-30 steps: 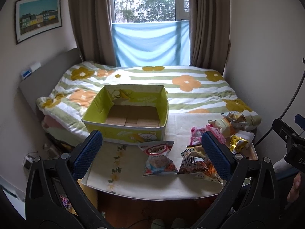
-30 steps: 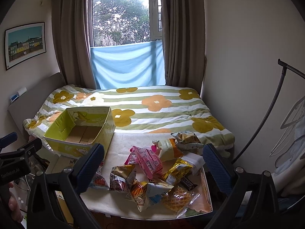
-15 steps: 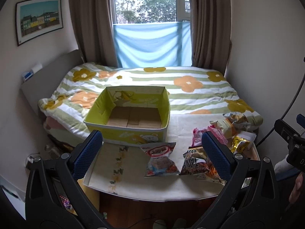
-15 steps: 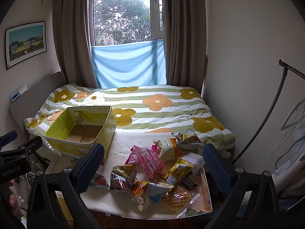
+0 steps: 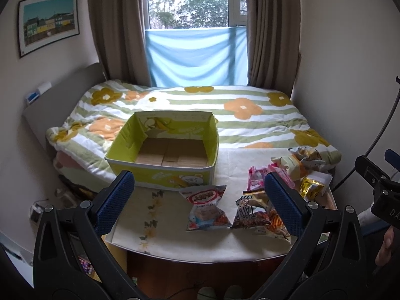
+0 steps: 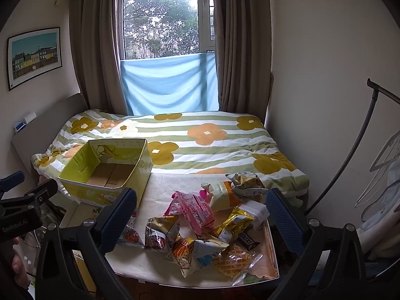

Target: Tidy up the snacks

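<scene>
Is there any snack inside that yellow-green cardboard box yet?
No, the yellow-green cardboard box shows only its bare brown bottom, and the snack packets all lie outside it on the table.

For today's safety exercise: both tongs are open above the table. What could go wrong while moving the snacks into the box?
1. The snack pile overlaps, so one grab may drag neighbours off the table.
2. The waffle packet lies at the table's front edge and might slide off.
3. The box looks light and may shift.

Empty yellow box (image 5: 165, 150), snack packets (image 5: 207, 207) on table (image 5: 175, 240), left tongs (image 5: 198, 200) spread wide
</scene>
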The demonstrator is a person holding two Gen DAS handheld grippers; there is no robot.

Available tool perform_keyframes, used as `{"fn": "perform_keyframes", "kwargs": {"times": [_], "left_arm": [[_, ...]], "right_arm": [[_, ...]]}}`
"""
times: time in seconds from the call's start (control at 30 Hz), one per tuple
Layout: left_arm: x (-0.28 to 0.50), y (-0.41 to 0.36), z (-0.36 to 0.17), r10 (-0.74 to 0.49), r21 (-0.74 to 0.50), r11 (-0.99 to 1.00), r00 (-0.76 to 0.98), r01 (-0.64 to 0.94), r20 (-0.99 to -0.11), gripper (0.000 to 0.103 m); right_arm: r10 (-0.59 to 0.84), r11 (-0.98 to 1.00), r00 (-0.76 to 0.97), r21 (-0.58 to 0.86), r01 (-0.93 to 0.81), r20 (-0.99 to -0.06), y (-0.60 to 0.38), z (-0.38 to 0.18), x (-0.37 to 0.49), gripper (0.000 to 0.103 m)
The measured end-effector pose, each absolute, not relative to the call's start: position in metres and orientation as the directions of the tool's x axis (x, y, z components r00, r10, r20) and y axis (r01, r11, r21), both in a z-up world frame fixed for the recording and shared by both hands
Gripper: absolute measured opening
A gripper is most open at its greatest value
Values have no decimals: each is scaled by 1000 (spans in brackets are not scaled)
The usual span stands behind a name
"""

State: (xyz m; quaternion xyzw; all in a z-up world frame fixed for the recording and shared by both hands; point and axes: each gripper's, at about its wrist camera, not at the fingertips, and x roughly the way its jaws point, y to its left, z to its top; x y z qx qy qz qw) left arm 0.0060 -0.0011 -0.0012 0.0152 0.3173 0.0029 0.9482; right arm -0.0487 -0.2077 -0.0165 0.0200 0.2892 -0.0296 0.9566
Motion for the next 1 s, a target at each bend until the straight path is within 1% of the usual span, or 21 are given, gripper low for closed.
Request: {"fn": "perform_keyframes", "kwargs": {"times": [0.27, 0.6, 0.73, 0.87, 1.0], "left_arm": [[5, -6, -4, 38, 61, 998, 801, -1, -598, 103], [6, -11, -5, 34, 64, 998, 799, 6, -600, 103], [6, -12, -6, 18, 45, 999, 794, 13, -607, 103], [12, -11, -9, 13, 34, 999, 776, 11, -630, 103], [21, -11, -23, 19, 31, 1000, 739, 3, -673, 103]], "right_arm": [[-49, 997, 831, 20, 72, -554, -208, -15, -48, 103], [-46, 997, 829, 25, 73, -557, -208, -15, -46, 103], [-47, 997, 829, 24, 73, -557, -208, -15, -46, 103], [-44, 997, 822, 28, 72, -568, -212, -17, -46, 103], [-35, 998, 803, 25, 62, -594, -219, -27, -42, 103]]}}
